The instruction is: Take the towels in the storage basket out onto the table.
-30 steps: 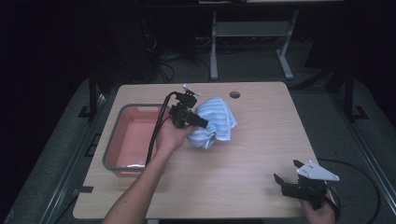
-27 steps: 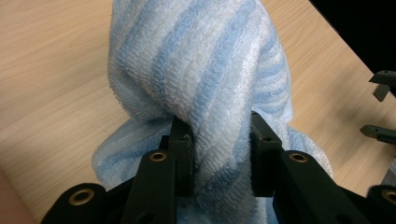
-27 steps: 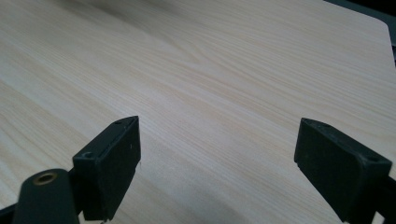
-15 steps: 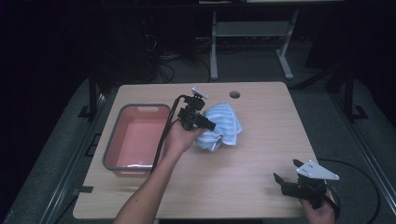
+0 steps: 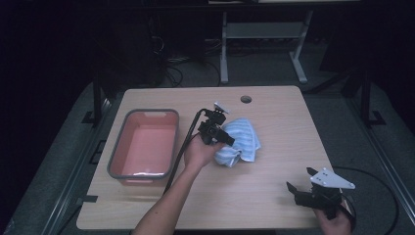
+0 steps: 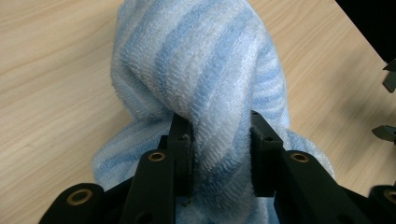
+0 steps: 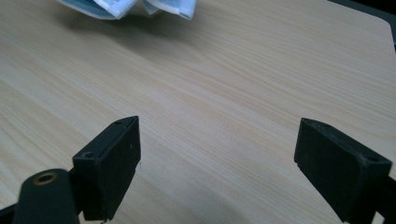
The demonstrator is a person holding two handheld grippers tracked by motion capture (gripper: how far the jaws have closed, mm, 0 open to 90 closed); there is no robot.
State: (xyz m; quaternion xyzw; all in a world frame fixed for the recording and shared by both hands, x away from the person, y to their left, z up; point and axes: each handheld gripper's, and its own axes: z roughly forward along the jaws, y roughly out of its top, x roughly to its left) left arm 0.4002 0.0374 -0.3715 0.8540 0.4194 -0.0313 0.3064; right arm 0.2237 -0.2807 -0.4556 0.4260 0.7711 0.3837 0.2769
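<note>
A blue and white striped towel hangs bunched just above the middle of the wooden table. My left gripper is shut on a fold of that towel, with the cloth pinched between both jaws. A hand holds this gripper from below. My right gripper rests low at the table's front right corner, open, with bare wood between its jaws. The towel's lower edge shows at the top of the right gripper view.
A grey-rimmed pink bin sits on the left part of the table, with nothing in it. A round cable hole lies near the far edge. A black cable trails from the left gripper along the bin's right side.
My left gripper has carried the towel to the right, away from the bin and toward the table's middle. The right gripper has stayed where it was.
</note>
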